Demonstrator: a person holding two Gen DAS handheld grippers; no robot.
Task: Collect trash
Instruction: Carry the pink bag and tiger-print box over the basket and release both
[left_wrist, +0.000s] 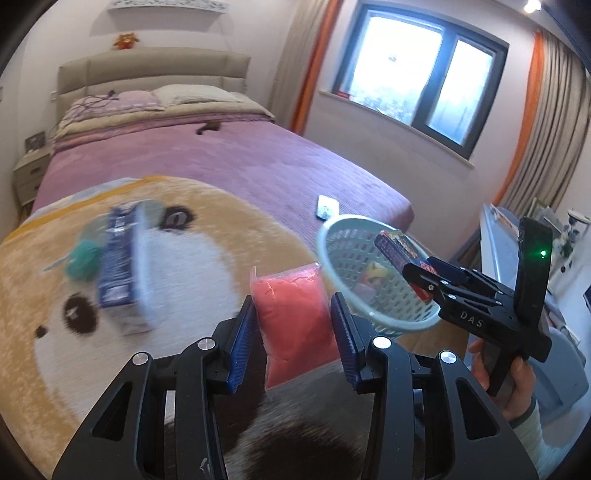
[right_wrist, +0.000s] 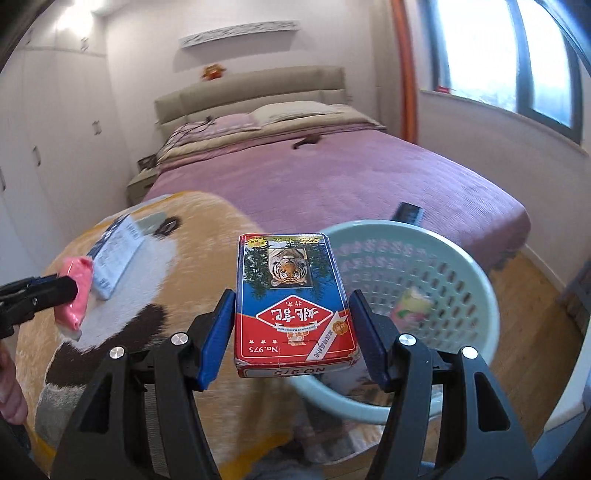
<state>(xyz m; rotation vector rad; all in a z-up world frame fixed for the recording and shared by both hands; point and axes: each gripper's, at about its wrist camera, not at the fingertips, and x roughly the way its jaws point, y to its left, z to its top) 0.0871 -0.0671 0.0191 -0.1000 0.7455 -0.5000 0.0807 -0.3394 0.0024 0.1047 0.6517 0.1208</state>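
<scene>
In the left wrist view, my left gripper (left_wrist: 291, 321) is shut on a pink plastic packet (left_wrist: 291, 295), held upright between its blue pads above the panda blanket. To its right, my right gripper (left_wrist: 419, 275) holds a card box (left_wrist: 395, 243) over the pale green mesh basket (left_wrist: 332, 236). In the right wrist view, the right gripper (right_wrist: 291, 317) is shut on the red and blue playing-card box (right_wrist: 293, 295), with the basket (right_wrist: 476, 266) just right of it. A colourful wrapper (right_wrist: 410, 304) lies inside the basket. The left gripper (right_wrist: 70, 291) with the pink packet (right_wrist: 79, 288) shows at the left edge.
A blue and white carton (left_wrist: 118, 266) and a teal object (left_wrist: 83, 258) lie on the panda blanket (left_wrist: 221, 236). A small white item (left_wrist: 327, 206) and a dark remote (right_wrist: 408, 212) rest on the purple bed (right_wrist: 332, 177). Wooden floor (right_wrist: 532, 332) lies beyond the basket.
</scene>
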